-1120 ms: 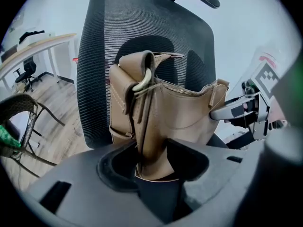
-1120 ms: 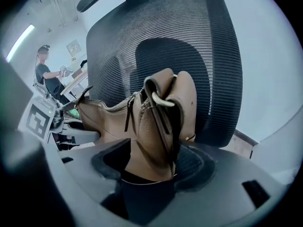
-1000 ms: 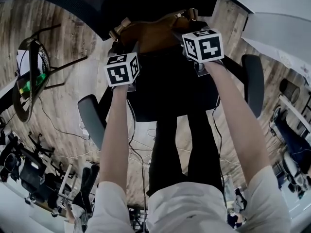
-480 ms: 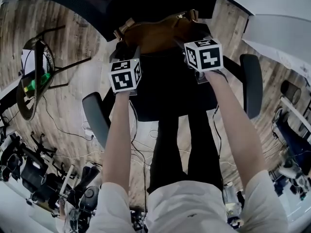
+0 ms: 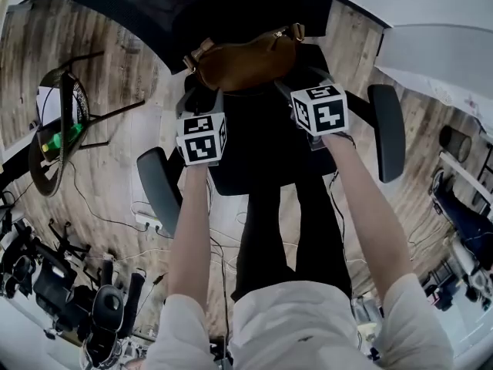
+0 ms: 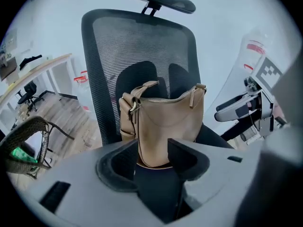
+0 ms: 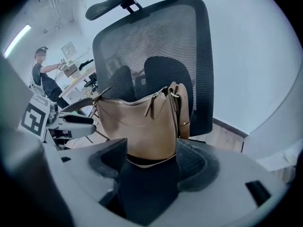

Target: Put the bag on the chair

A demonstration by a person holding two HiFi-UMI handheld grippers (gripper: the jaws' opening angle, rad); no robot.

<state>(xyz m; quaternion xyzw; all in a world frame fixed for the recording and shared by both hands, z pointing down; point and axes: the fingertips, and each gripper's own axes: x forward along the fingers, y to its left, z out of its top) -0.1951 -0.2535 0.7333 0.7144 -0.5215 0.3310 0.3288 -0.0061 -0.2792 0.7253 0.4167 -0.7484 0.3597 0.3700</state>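
The tan leather bag (image 5: pixel 243 62) stands upright on the black office chair's seat (image 5: pixel 262 149), leaning against the mesh backrest (image 6: pixel 137 46). In the left gripper view, the bag (image 6: pixel 165 126) is just beyond my left gripper (image 6: pixel 152 157), which is open with nothing between its jaws. My right gripper (image 7: pixel 150 160) is also open, and the bag (image 7: pixel 137 122) sits past its tips, untouched. From the head view, the left gripper (image 5: pixel 200 99) and right gripper (image 5: pixel 299 85) hover over the seat, a little short of the bag.
The chair's armrests (image 5: pixel 385 129) (image 5: pixel 158 187) flank both grippers. A wicker chair (image 5: pixel 54 129) holding a green bottle stands on the wooden floor at left, with cables near it. A white table (image 5: pixel 439 52) is at right. A person (image 7: pixel 42 74) stands far back.
Both grippers have drawn back from the bag toward me. The bag stays put on the seat against the backrest.
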